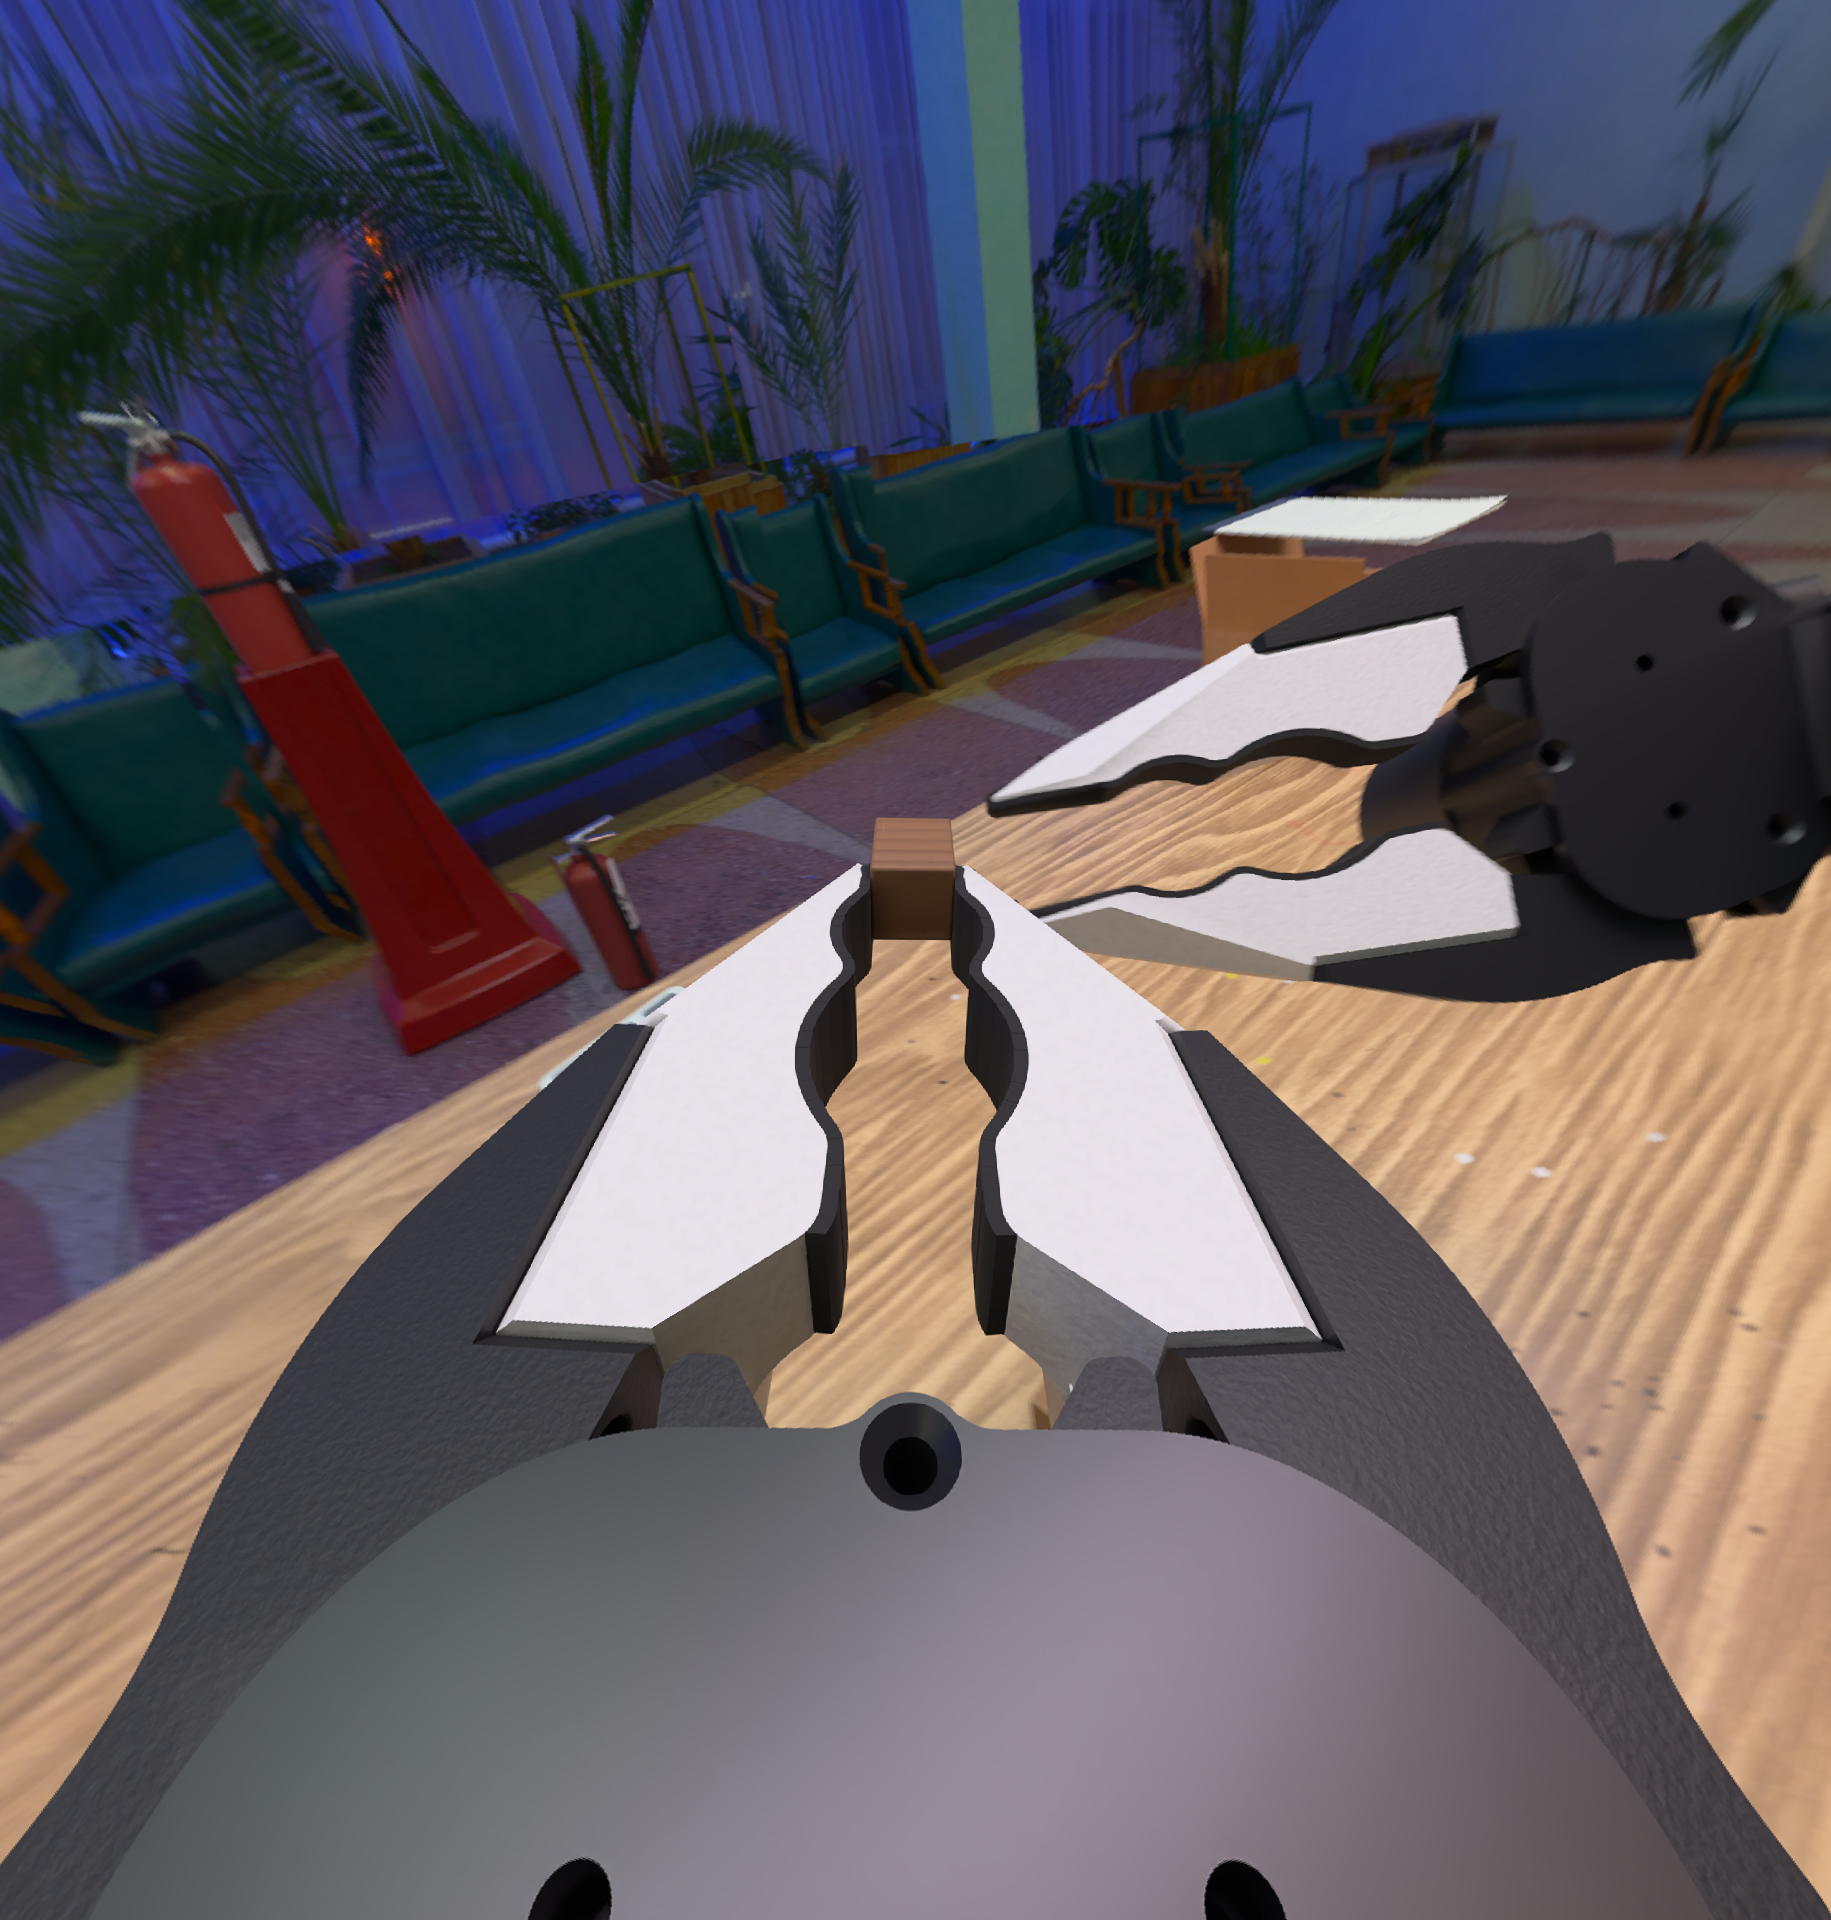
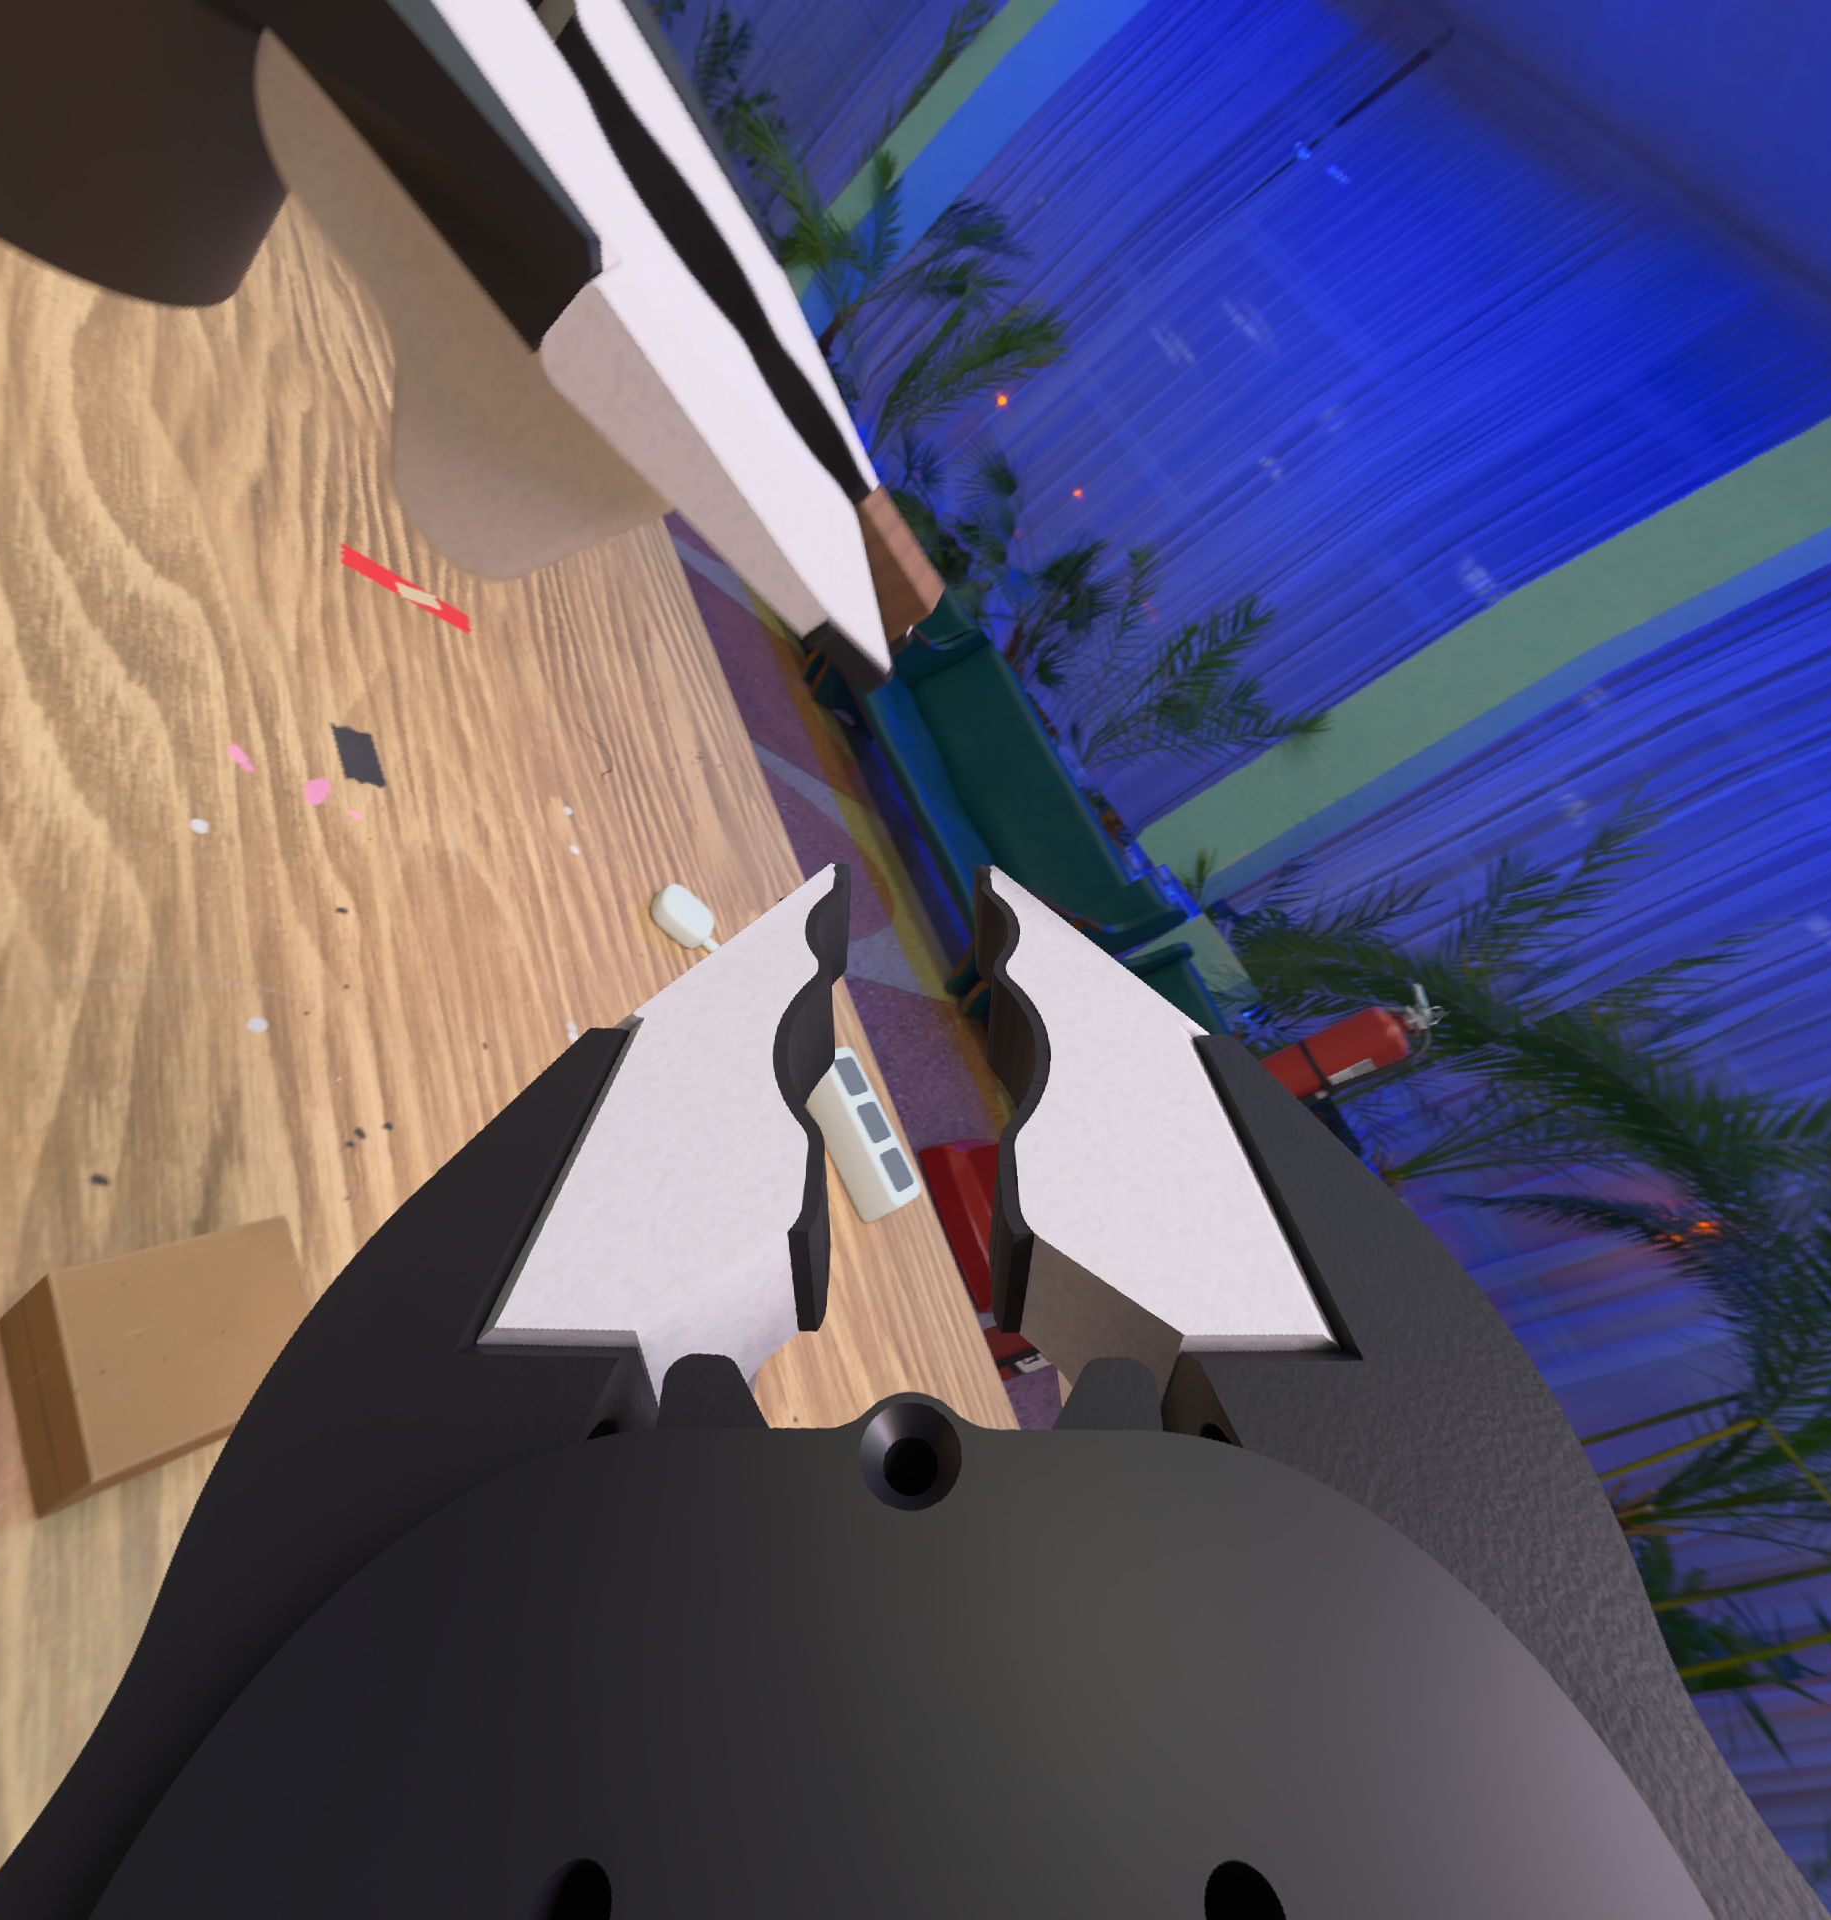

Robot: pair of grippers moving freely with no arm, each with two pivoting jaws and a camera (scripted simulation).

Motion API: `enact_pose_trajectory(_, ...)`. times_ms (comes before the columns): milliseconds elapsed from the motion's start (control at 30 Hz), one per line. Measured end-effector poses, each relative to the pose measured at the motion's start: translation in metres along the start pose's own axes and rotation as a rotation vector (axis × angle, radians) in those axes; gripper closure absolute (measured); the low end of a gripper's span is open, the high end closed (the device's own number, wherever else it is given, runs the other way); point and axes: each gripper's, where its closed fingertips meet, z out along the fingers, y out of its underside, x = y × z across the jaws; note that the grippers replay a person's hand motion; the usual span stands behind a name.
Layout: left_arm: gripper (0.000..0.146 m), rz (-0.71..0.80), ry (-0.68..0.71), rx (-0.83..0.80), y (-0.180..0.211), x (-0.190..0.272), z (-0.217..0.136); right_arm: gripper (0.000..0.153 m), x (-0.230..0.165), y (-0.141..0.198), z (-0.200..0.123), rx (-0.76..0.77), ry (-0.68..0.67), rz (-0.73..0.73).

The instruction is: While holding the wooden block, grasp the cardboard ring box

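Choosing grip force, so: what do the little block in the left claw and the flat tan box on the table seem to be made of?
The block looks like wood: matte reddish brown with fine lines on its top face. The box looks like cardboard: dull, even tan faces, a darker side, no gloss. Neither can be confirmed by look alone.

Matt cardboard ring box (image 2: 152, 1361); rippled-grain wooden table (image 2: 163, 623); wooden block (image 1: 912, 878).

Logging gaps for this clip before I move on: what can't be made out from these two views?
- Cardboard ring box, right wrist view: the right tool body covers its near corner; absent from the left wrist view.
- Wooden block, left wrist view: only its end shows between the left tool fingertips.
- White power strip, right wrist view: partly behind a finger.
- Small white object: too small to identify.
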Motion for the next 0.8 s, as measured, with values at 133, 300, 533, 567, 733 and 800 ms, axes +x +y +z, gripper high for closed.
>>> enact_pose_trajectory(133, 0.133, 0.103, -0.066, 0.014, -0.022, -0.021, 0.008, 0.122, 0.002, 0.014, -0.005, -0.021, -0.116, 0.086)
enact_pose_trajectory(300, 0.133, 0.107, -0.05, 0.05, -0.035, -0.039, 0.016, 0.117, -0.026, 0.046, -0.016, -0.119, -0.441, 0.203)
enact_pose_trajectory(533, 0.133, 0.089, -0.039, 0.067, -0.015, -0.048, 0.013, 0.103, -0.098, 0.089, -0.029, -0.315, -0.834, 0.279)
enact_pose_trajectory(567, 0.133, 0.08, -0.028, 0.069, -0.014, -0.049, 0.013, 0.101, -0.113, 0.092, -0.031, -0.338, -0.9, 0.285)
enact_pose_trajectory(733, 0.133, 0.056, -0.036, 0.098, -0.019, -0.058, 0.004, 0.089, -0.169, 0.118, -0.028, -0.515, -1.047, 0.244)
enact_pose_trajectory(800, 0.133, 0.06, -0.055, 0.118, -0.025, -0.061, -0.002, 0.079, -0.182, 0.124, -0.023, -0.556, -1.052, 0.252)
